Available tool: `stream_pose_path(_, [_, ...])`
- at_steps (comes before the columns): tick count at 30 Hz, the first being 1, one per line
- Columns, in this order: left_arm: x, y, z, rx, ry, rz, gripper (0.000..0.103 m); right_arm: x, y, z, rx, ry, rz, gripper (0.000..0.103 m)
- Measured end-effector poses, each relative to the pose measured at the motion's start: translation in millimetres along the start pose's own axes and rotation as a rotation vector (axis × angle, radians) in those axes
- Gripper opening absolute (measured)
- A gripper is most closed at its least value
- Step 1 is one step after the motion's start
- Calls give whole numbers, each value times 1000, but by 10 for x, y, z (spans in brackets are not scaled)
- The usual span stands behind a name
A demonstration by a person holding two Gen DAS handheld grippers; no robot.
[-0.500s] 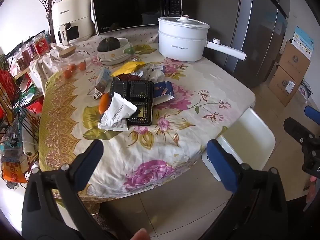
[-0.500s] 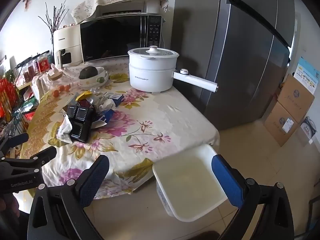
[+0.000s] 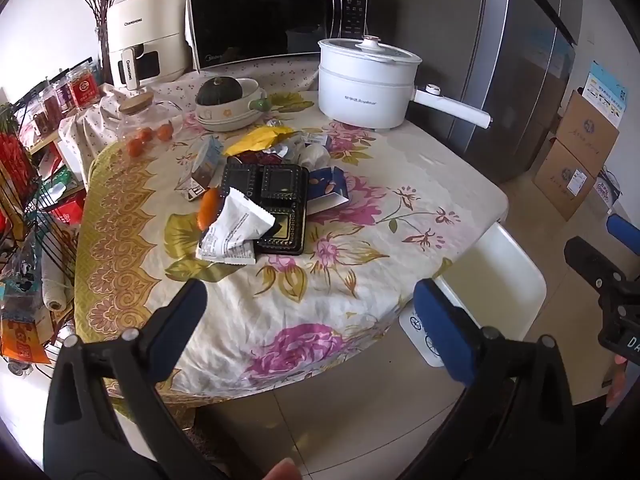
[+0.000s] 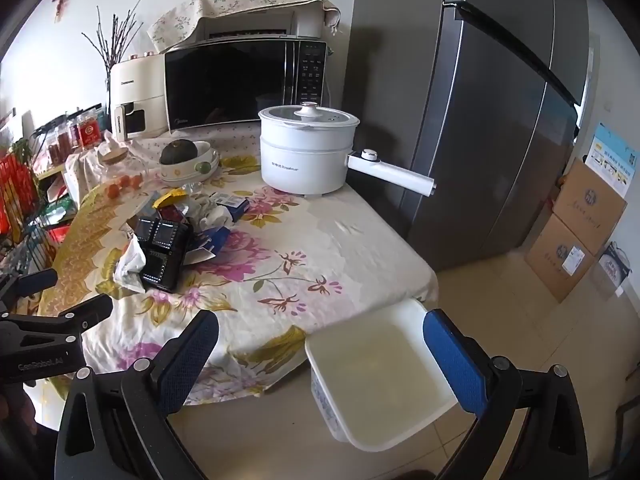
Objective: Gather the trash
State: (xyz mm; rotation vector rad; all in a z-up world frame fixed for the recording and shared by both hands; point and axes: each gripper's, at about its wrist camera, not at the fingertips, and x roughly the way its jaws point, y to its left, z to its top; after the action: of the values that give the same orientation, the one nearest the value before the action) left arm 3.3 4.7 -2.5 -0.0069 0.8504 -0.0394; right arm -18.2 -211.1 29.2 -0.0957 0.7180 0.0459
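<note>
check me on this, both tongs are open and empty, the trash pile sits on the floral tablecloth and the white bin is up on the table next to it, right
Not quite. The white bin stands on the floor below the table's edge, as the right wrist view shows. The rest holds: both tongs, left and right, are open and empty.

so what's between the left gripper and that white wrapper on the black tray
Only bare flowered tablecloth, seen in the left wrist view; the open left gripper hangs short of the white wrapper.

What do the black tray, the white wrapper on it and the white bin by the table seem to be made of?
Black tray: probably thin moulded plastic, glossy, with pressed compartments and a beaded rim. White wrapper: likely plastic film or foil laminate, creased, with a crimped edge. White bin: apparently rigid plastic, smooth and slightly translucent, with rounded corners.
</note>
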Motion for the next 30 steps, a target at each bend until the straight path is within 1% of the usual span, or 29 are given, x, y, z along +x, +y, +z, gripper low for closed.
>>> stream_pose_path(24, [-6, -12, -14, 5, -2, 0, 103, -1, -6, 9, 5, -4, -5, 103])
stream_pose_path(30, [-40, -41, 7, 20, -14, 6, 103, 1, -1, 7, 6, -2, -2, 103])
